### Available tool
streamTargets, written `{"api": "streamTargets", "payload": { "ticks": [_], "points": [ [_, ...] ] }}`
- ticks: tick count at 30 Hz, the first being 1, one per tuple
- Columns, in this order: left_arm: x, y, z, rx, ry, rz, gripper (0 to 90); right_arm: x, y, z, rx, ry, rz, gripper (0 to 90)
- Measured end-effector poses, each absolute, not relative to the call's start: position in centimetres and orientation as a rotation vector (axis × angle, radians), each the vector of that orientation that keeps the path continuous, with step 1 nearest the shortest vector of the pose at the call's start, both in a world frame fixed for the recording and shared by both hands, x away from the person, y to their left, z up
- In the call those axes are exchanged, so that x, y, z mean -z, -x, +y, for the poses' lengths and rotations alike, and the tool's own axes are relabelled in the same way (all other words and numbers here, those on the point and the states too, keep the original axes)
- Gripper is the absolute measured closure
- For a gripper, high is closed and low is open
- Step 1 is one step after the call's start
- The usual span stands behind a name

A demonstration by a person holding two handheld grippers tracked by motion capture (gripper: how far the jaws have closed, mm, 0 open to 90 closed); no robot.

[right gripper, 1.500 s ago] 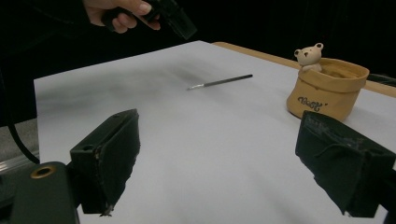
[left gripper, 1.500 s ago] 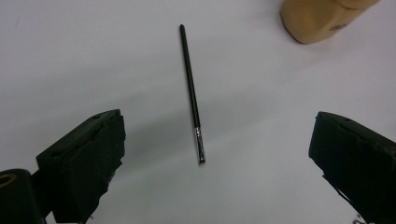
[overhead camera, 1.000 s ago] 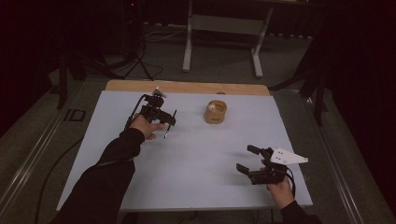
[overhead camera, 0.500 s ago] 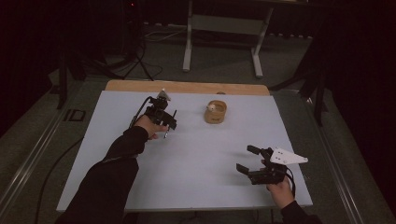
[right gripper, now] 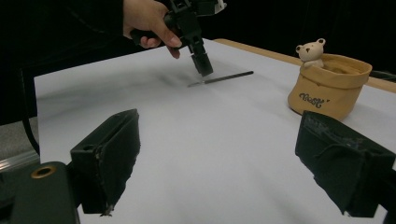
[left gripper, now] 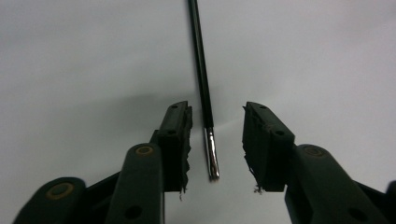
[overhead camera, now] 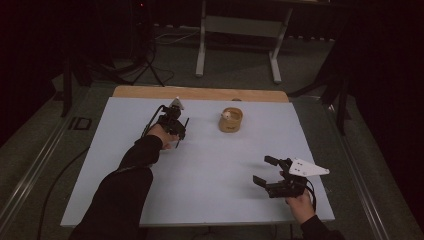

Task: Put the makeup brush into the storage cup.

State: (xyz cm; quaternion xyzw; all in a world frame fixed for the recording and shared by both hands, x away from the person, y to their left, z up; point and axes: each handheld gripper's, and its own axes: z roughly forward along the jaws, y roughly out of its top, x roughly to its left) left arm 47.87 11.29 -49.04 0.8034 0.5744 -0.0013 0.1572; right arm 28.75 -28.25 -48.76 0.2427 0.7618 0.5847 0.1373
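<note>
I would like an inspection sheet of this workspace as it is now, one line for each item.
Surface: pale sheet on the table, bare in the middle.
Job's things: thin black brush lying flat, its metal tip between the open jaws of the left tongs, not touching.
Clutter: tan pot with a small bear figure on its rim.
Grippers: right tongs open, holding nothing.
Cables: black cable behind the left tongs.
Surroundings: dark floor, metal stand.
</note>
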Motion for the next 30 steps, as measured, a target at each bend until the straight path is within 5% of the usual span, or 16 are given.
{"api": "streamTargets", "payload": {
  "ticks": [13,21,30],
  "points": [
    [50.6,-48.5,10.7,0.018,-2.355,1.626,69.6,48.7,-28.7,-28.3,-1.691,-0.701,2.199,13.8],
    [50.7,-48.6,10.9,-0.015,-2.376,1.621,83.4,48.7,-28.7,-28.3,-1.687,-0.706,2.203,13.8],
    [50.3,-48.6,11.2,-0.051,-2.413,1.578,85.4,48.6,-28.7,-28.4,-1.689,-0.71,2.197,13.9]
  ]
}}
